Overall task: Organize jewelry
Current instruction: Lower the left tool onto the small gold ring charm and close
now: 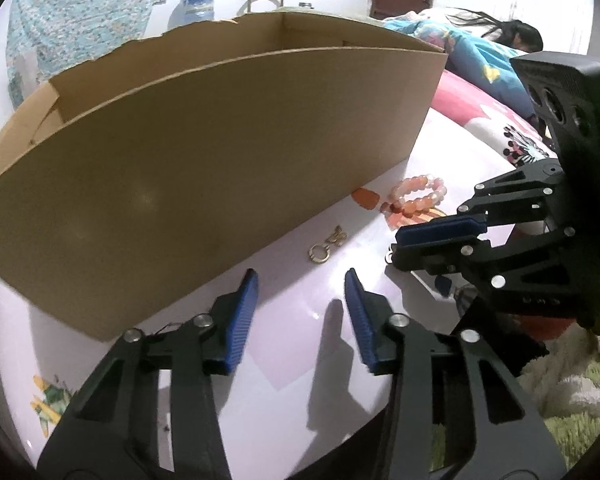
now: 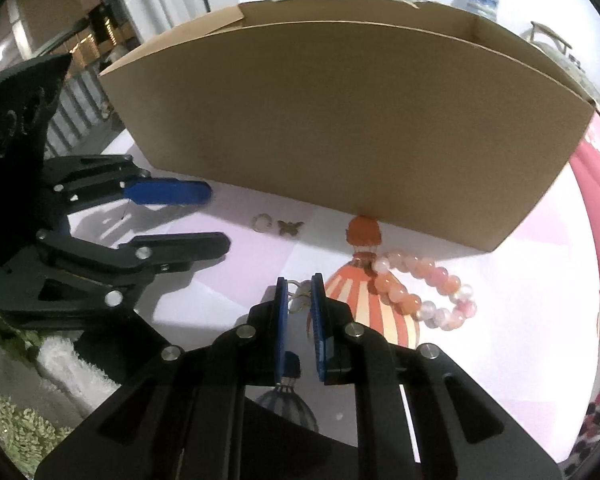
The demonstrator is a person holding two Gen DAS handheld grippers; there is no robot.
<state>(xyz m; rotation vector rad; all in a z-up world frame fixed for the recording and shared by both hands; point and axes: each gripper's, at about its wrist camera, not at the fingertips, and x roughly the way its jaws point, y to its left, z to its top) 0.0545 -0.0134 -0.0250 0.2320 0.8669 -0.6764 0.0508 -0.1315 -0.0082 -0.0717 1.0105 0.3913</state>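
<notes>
A: What does the right wrist camera give that the left one doesn't?

B: The pinch itself. The right claw [image 2: 299, 292] has its blue pads nearly together on a small pale wire ring [image 2: 296, 300], maybe two looped rings, it's too fine to tell. From the left camera that claw [image 1: 428, 240] comes in sideways and only a glint shows at its tip

A: And the left claw?

B: Its jaws [image 1: 302, 312] stand spread with nothing between them, just the pale printed sheet [image 1: 284, 360] underneath

A: Where's the rest of the jewelry?

B: On the sheet in front of the cardboard box [image 1: 204, 160]. A small ring [image 2: 263, 223] lies just beside a butterfly charm [image 2: 289, 227], near the box wall. The pink bead bracelet [image 2: 428, 292] lies to the right of the pinching claw, partly over a striped balloon print

A: Anything inside the box?

B: Neither view looks over its wall
</notes>
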